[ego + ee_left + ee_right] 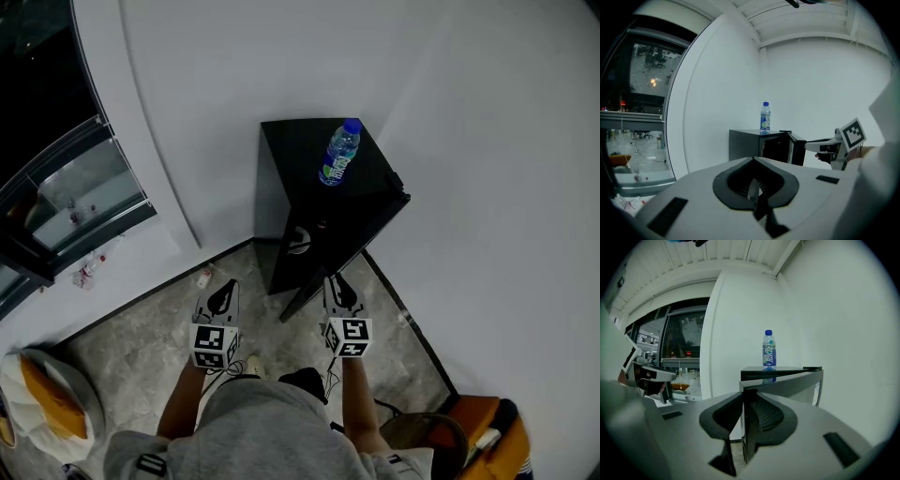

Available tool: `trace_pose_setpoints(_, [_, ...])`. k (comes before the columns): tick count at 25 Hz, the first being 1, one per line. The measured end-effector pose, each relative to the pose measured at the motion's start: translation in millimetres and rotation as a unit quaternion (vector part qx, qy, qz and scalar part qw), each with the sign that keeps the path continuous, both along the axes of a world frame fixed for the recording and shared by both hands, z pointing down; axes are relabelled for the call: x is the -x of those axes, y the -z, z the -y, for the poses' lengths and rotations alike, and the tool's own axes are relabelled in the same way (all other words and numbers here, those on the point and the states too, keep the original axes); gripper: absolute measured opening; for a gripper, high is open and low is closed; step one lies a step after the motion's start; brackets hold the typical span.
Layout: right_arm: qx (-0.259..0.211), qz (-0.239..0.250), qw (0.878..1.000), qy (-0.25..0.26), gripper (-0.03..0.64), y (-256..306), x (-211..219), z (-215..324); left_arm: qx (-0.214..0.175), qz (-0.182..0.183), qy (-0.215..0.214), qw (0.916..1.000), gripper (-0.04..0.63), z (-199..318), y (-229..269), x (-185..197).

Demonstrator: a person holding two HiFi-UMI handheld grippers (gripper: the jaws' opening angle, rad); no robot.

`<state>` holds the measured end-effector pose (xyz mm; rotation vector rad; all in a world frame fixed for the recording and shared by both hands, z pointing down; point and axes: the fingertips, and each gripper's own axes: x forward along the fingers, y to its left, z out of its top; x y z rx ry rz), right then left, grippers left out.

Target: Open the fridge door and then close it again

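A small black fridge (302, 159) stands in the corner of the white walls, and its door (349, 246) is swung partly out toward me. The door's free edge (743, 427) sits between the jaws of my right gripper (337, 284), which is shut on it. My left gripper (222, 298) hangs to the left of the fridge, shut and holding nothing. From the left gripper view the dark inside of the fridge (774, 147) shows, with the door (797, 150) and the right gripper (824, 147) beside it.
A water bottle (339, 153) with a blue cap stands on top of the fridge. A glass window front (66, 192) runs along the left. An orange and white object (47, 398) lies at lower left, an orange bag (487, 433) at lower right.
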<state>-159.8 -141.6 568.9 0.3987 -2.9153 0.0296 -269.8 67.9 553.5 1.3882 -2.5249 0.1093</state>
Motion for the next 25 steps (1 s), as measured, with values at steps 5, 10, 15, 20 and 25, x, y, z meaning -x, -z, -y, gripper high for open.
trace_pose_setpoints(5, [0.001,0.001,1.000,-0.001,0.104,1.5,13.5,-1.6,-0.005,-0.002,0.000,1.0000,0.005,-2.4,-2.1,11.5])
trace_pose_setpoints(10, [0.005,0.002,1.000,-0.001,0.104,0.1,27.4,-1.6,0.001,-0.005,-0.001,1.0000,0.005,-1.6,-5.6,20.7])
trace_pose_setpoints(15, [0.005,0.003,1.000,0.004,0.104,0.8,38.6,-3.1,-0.001,-0.002,0.004,1.0000,0.005,-2.0,-3.5,27.9])
trace_pose_setpoints(20, [0.006,0.000,1.000,0.006,0.104,0.1,52.3,-2.9,0.003,-0.002,0.009,0.9999,0.005,1.0,-6.6,37.3])
trace_pose_setpoints(25, [0.010,0.002,1.000,0.012,0.103,1.4,62.9,-4.3,0.005,-0.004,0.013,0.9999,0.005,6.3,-6.2,43.0])
